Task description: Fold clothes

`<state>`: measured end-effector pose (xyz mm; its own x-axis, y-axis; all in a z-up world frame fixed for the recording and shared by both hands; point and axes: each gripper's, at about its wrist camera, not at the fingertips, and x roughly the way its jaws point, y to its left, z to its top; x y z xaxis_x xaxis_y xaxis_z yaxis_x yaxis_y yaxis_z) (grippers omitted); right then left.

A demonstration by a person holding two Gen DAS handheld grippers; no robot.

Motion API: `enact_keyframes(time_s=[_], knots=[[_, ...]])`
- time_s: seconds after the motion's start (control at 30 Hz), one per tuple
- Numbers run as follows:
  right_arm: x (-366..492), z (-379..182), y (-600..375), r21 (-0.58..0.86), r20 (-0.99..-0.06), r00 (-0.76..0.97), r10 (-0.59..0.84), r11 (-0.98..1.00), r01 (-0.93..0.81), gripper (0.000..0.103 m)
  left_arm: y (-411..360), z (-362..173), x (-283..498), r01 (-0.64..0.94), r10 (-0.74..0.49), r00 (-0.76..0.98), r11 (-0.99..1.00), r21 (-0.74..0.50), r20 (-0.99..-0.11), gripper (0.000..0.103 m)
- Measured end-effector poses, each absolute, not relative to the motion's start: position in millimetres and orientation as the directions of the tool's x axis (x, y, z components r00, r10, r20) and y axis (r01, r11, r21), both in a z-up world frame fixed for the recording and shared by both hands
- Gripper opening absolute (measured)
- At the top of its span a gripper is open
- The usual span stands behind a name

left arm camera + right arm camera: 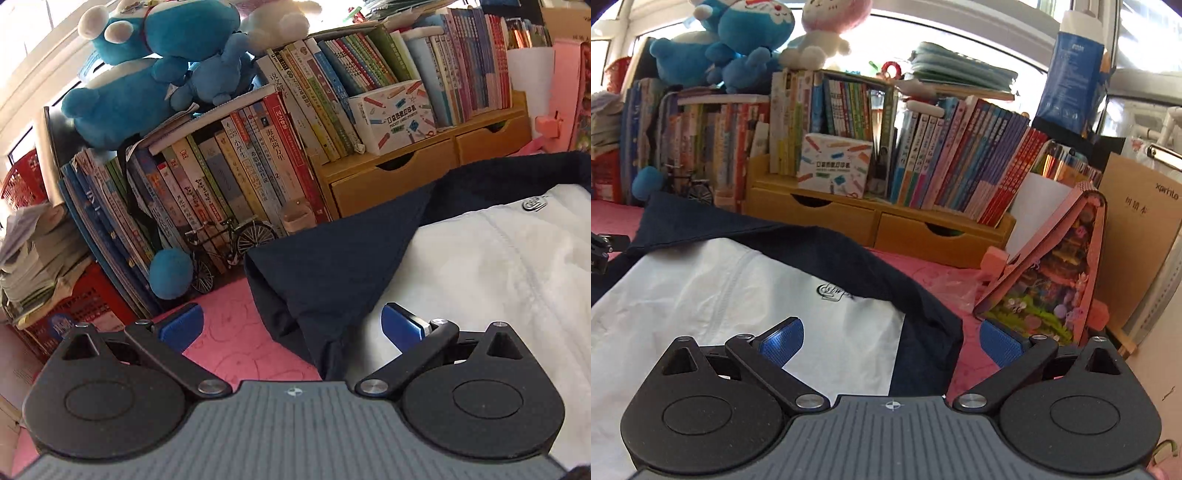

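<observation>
— Where's the left camera looking from?

— Low, right behind its jaws, close over the pink counter (229,343), facing the leaning books (221,177) and the blue plush toys (155,74).

— And the right one?

— Same low seat, further right, facing the wooden drawer shelf (871,221); a pink case (1052,280) stands at its right.

— What do both catch?

— The navy-and-white garment (480,258) (738,280), the patterned box (391,114) (833,164), the shelf, the toys. The dark bit at the right view's left edge may be the other gripper (602,251).
</observation>
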<state>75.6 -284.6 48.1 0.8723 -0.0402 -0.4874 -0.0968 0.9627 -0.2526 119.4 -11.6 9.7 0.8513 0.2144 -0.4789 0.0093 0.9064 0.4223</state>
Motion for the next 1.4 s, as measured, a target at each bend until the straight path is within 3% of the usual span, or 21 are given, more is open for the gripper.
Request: enact_keyframes(time_s=[0.1,0.17,0.2,0.23,0.27,0.3,0.37,0.4,0.43,0.53,0.7,1.1,1.2,1.27,1.33,1.4], knots=[[140,30,-281,-0.291,-0.5,0.861,-0.097,0.955,-0.061,0.103,-16,-19,164,-0.083,0.343,0.825,0.86,0.503,-0.45,0.103],[179,15,-274,-0.314,-0.523,0.843,-0.123,0.948,-0.057,0.103,-6,-30,182,-0.097,0.359,0.789,0.874,0.476,-0.498,0.103],[196,8,-268,-0.339,-0.537,0.831,-0.144,0.939,-0.057,0.103,0,-34,189,-0.099,0.353,0.772,0.888,0.449,-0.528,0.092],[214,0,-262,-0.363,-0.551,0.818,-0.164,0.93,-0.057,0.103,6,-37,195,-0.1,0.346,0.758,0.9,0.425,-0.553,0.065],[227,-9,-257,-0.385,-0.568,0.799,-0.196,0.922,-0.048,0.103,6,-39,194,-0.095,0.341,0.759,0.9,0.424,-0.554,0.052],[240,-18,-253,-0.408,-0.584,0.779,-0.228,0.912,-0.039,0.103,7,-40,193,-0.091,0.337,0.761,0.901,0.424,-0.554,0.042],[259,-35,-249,-0.417,-0.619,0.74,-0.264,0.908,-0.025,0.1,8,-44,192,-0.081,0.329,0.764,0.903,0.423,-0.555,0.038],[261,-40,-252,-0.378,-0.642,0.728,-0.241,0.925,-0.027,0.09,8,-45,192,-0.076,0.324,0.766,0.903,0.422,-0.555,0.035],[262,-45,-256,-0.314,-0.672,0.713,-0.201,0.949,-0.03,0.073,9,-47,191,-0.072,0.32,0.767,0.904,0.422,-0.556,0.034],[256,-47,-266,-0.183,-0.7,0.706,-0.106,0.983,-0.033,0.04,10,-52,189,-0.057,0.307,0.772,0.906,0.42,-0.557,0.031],[234,-35,-259,-0.28,-0.631,0.763,-0.138,0.958,-0.058,0.009,6,-54,186,-0.063,0.309,0.78,0.904,0.422,-0.545,0.026],[145,47,-315,-0.198,-0.364,0.89,-0.275,0.956,0.215,0.006,30,-30,143,-0.148,0.321,0.807,0.923,0.355,-0.496,0.015],[125,54,-353,-0.187,-0.368,0.871,-0.325,0.944,0.274,0.006,52,-14,114,-0.212,0.351,0.816,0.921,0.327,-0.46,0.015],[117,43,-377,-0.202,-0.406,0.84,-0.361,0.932,0.302,0.006,69,-6,91,-0.274,0.403,0.81,0.903,0.332,-0.426,0.001],[108,29,-395,-0.212,-0.454,0.805,-0.383,0.923,0.32,0.006,95,-3,66,-0.338,0.456,0.787,0.882,0.329,-0.415,0.001],[98,12,-407,-0.229,-0.536,0.772,-0.343,0.939,0.259,0.006,122,-5,45,-0.338,0.448,0.753,0.892,0.301,-0.482,0.001]])
